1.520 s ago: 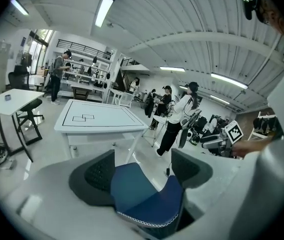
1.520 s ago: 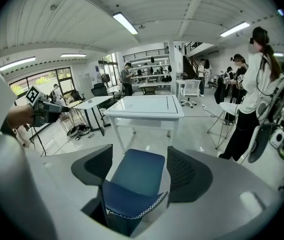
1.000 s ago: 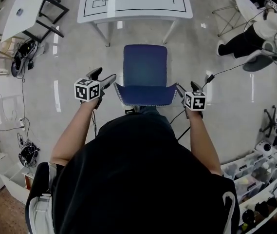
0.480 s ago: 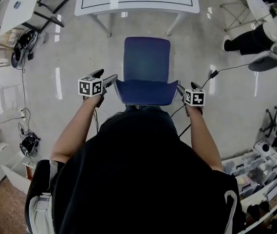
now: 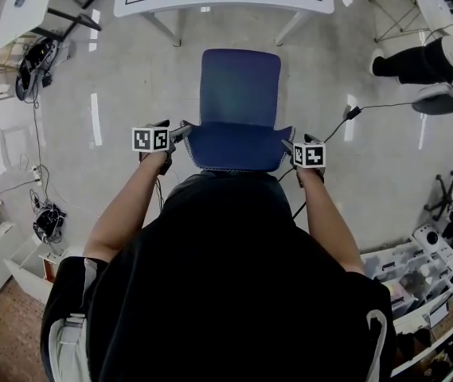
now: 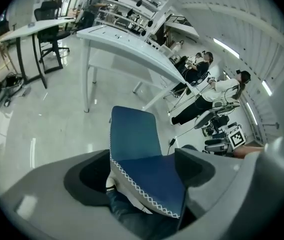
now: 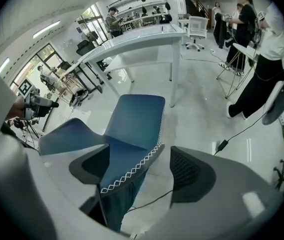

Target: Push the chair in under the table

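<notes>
In the head view the chair point(image 5: 240, 94) stands in the upper middle of the frame, its blue seat facing the table point(image 5: 226, 3) at the top edge. It is not under the table: bare floor shows between the seat's front and the table's near rim. The backrest lies at mid-frame, just above the person's dark top.

The left gripper point(image 5: 185, 130) sits at the backrest's left corner and the right gripper point(image 5: 287, 144) at its right corner, both pointing down.

In the left gripper view the jaws are spread and have just been opening; the stitched top edge of the chair point(image 6: 132, 134) lies between them, filling most of the gap, with no clear pinch on it.

In the right gripper view the jaws are likewise spread and have just been opening; the backrest edge of the chair point(image 7: 134, 119) sits between them, close to the frame-left jaw, with open floor beside the other
</notes>
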Tool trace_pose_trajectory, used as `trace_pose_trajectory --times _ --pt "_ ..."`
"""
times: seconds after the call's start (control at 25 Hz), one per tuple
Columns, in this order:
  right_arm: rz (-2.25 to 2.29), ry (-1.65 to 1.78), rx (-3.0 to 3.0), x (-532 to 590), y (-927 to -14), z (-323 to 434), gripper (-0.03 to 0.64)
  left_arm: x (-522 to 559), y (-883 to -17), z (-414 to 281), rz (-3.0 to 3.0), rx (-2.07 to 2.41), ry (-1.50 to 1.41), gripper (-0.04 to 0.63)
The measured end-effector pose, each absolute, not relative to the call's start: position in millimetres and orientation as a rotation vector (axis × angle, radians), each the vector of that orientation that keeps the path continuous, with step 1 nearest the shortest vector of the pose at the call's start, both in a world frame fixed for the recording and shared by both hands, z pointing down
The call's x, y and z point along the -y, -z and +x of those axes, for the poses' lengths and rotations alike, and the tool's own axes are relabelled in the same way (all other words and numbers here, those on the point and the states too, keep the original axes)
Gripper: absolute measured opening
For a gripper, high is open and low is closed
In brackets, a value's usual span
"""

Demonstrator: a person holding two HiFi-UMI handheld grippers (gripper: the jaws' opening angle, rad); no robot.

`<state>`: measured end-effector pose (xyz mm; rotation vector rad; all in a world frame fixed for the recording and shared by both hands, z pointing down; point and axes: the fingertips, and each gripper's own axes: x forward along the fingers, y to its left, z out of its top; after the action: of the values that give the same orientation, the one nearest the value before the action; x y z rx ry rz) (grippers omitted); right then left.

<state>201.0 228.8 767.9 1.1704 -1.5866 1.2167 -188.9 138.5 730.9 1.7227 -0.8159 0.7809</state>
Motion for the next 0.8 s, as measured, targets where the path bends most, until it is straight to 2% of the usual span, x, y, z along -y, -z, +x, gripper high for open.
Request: trace_pose_trajectory --times 0.8 --pt "1.043 -1.530 1.480 -256 -837 181 0.434 -189 -818 -190 1.396 0.738 -0.802 0.523"
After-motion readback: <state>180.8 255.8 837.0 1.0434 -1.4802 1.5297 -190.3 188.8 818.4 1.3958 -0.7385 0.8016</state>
